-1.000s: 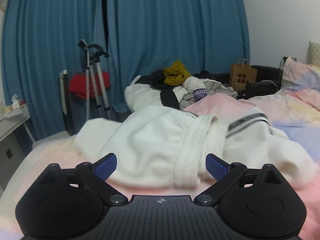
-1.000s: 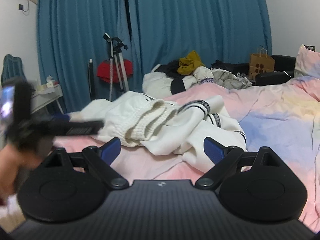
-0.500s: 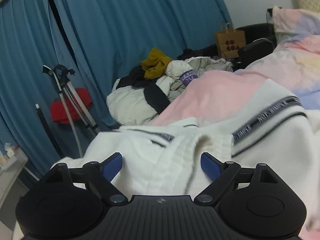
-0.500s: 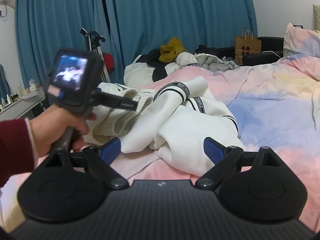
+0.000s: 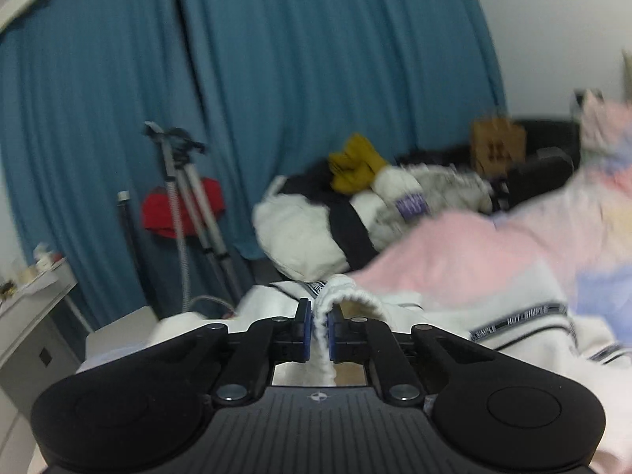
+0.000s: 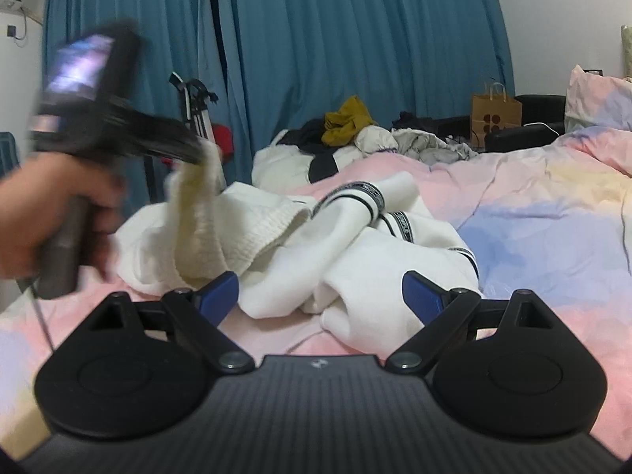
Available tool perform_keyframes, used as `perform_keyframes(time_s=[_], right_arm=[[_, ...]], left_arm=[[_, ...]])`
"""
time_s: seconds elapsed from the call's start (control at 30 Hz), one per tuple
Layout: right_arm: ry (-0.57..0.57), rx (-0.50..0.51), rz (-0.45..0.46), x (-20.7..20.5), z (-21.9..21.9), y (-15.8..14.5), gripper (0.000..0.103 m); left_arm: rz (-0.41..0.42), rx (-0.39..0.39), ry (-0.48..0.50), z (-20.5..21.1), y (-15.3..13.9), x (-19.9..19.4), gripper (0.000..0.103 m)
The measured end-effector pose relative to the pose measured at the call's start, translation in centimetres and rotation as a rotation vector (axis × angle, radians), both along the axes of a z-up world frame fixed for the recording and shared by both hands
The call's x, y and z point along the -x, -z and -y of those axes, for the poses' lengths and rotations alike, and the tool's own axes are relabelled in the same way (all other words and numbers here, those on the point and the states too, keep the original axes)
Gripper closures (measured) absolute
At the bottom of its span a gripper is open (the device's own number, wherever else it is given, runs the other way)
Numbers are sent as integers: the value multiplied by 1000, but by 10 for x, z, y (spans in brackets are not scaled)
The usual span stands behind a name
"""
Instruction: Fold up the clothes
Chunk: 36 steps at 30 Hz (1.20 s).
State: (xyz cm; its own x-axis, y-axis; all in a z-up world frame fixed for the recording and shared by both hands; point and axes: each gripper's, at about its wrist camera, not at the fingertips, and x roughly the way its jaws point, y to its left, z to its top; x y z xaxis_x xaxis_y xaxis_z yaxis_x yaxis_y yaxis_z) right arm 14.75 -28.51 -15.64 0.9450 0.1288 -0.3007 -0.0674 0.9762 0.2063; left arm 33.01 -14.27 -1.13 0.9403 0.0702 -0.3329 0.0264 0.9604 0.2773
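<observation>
Left wrist view: my left gripper (image 5: 320,330) clamps the waistband (image 5: 347,300); right gripper (image 6: 320,296) gapes above the pants (image 6: 355,252), should pinch the waistband's far side.

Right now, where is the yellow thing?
The yellow garment sits on top of the clothes pile at the far end of the bed, before the blue curtain, left of the paper bag.

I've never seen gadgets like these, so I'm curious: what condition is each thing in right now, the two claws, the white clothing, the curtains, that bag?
Left claw: shut on the white garment's ribbed hem.
Right claw: open, holding nothing.
White garment: crumpled, unfolded, one edge lifted.
Blue curtains: drawn closed.
Paper bag: upright.
Clothes pile: heaped, unfolded.
Tripod: standing.
</observation>
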Motion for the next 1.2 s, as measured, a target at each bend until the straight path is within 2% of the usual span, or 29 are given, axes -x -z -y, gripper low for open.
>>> perform_keyframes(time_s=[0.17,0.37,0.47,0.6,0.7,0.77,0.87,1.0,1.03,1.07,1.2], right_arm=[[-19,8,50,13,-8,-11,12],[-95,-65,75,33,-10,-24,12],[-136,-101,50,43,-15,-28,12],[-197,-197,16,59,-23,-30,12],[-235,-245,-43,60,-31,-24,12],[-293,-287,-115,52,-35,-15,12],[-355,-437,-235,34,-32,6,12],[-410,-522,-339,15,-43,31,12],[-429,-533,-359,11,-48,37,14],[-448,-538,-378,8,-52,41,23],[-467,-530,-461,-7,-67,60,29]], left_arm=[[66,101,-64,-62,-44,84,97],[121,205,-107,-127,-77,178,97],[143,291,-134,-158,-84,219,97],[162,384,-205,-203,-70,265,97],[144,458,-270,-237,-42,281,97],[130,504,-309,-260,-22,289,97],[100,543,-339,-280,-5,289,97],[67,537,-340,-286,0,280,96],[67,534,-339,-287,2,280,96],[68,532,-338,-289,4,280,96],[37,554,-364,-293,14,261,95]])
